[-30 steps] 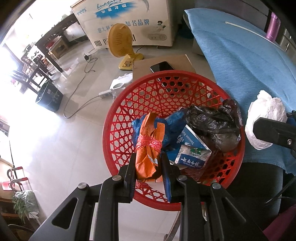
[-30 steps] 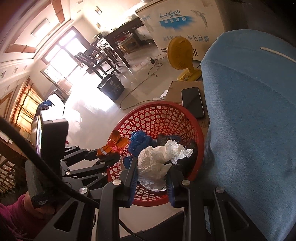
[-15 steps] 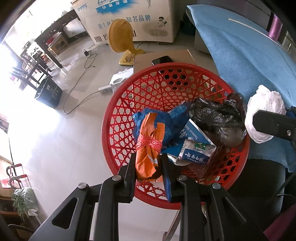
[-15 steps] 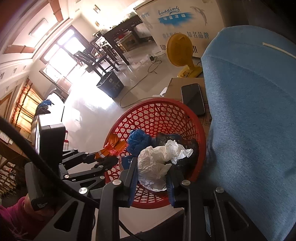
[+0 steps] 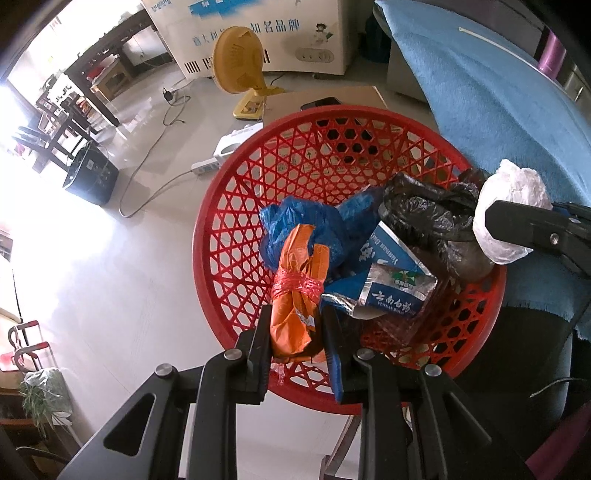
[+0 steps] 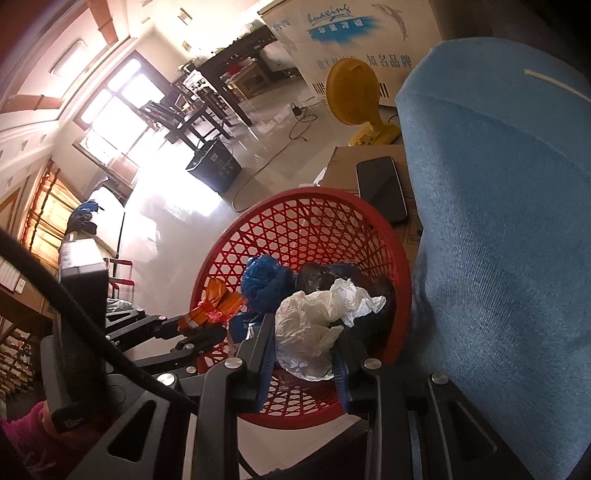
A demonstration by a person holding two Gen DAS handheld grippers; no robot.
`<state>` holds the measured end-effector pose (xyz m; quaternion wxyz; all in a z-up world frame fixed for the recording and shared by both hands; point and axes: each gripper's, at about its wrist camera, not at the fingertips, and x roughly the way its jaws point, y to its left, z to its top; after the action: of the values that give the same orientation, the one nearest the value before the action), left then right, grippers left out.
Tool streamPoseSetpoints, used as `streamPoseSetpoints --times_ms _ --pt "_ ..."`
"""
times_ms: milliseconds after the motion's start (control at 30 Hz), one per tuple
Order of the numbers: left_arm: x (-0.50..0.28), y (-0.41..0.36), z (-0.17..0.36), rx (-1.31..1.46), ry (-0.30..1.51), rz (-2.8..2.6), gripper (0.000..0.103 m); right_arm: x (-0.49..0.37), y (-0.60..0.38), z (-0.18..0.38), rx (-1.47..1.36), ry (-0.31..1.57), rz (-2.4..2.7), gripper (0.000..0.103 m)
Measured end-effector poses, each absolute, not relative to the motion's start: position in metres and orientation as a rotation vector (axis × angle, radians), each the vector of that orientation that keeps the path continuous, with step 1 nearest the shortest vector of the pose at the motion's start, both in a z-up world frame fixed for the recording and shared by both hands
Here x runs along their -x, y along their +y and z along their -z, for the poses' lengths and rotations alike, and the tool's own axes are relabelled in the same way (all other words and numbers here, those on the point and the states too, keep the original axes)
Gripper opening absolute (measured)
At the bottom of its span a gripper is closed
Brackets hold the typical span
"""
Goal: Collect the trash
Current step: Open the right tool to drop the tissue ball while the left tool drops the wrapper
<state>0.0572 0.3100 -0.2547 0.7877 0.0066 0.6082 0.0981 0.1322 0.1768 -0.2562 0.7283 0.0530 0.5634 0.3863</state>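
Basically, both hand-held grippers sit over the round red plastic lattice basket [image 5: 236, 236], each with trash between its fingers. The left hand-held gripper [image 5: 297, 343] is clamped on an orange plastic wrapper bundle tied with red string [image 5: 295, 295], held above the near-left part of the basket; in the right wrist view the same bundle [image 6: 210, 310] pokes out past the left gripper's fingers at the basket's left rim.

The right hand-held gripper [image 6: 304, 360] is just starting to part its jaws, and the crumpled white plastic bag [image 6: 317, 325] is between the pads, which touch it on both sides. From the left wrist view that white bag [image 5: 509, 210] hangs at the basket's right rim, partly behind a black finger.

Inside the basket: a crumpled blue plastic bag [image 5: 310, 225] in the middle, a crumpled black plastic bag [image 5: 428, 218] to its right, and a blue and white torn foil packet with Chinese print [image 5: 395, 288] on the near side.

A blue cloth-covered surface [image 6: 498, 240] lies right of the basket. A black smartphone [image 6: 382, 188] lies on a brown cardboard sheet [image 6: 347, 162] just beyond the basket's far rim. Further off on the floor are a yellow desk fan [image 5: 242, 70], a white chest freezer with blue lettering [image 5: 280, 29] and a dark bin [image 5: 90, 173]. A magenta sleeve [image 6: 26, 432] shows at the near left.
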Motion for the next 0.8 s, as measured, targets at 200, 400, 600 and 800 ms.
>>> streamPoseSetpoints --times_ms 200,400,600,800 --pt "-0.054 0.309 0.263 -0.004 1.329 -0.179 0.028 -0.132 0.18 0.26 -0.123 1.254 -0.863 0.031" --pt "-0.051 0.307 0.272 0.022 1.346 -0.174 0.046 -0.132 0.183 0.265 -0.137 1.277 -0.882 0.032" --pt "-0.051 0.319 0.269 0.027 1.336 -0.198 0.047 -0.132 0.194 0.268 -0.136 1.249 -0.947 0.032" --pt "-0.049 0.326 0.264 0.056 1.334 -0.166 0.055 -0.138 0.217 0.273 -0.126 1.244 -0.968 0.032"
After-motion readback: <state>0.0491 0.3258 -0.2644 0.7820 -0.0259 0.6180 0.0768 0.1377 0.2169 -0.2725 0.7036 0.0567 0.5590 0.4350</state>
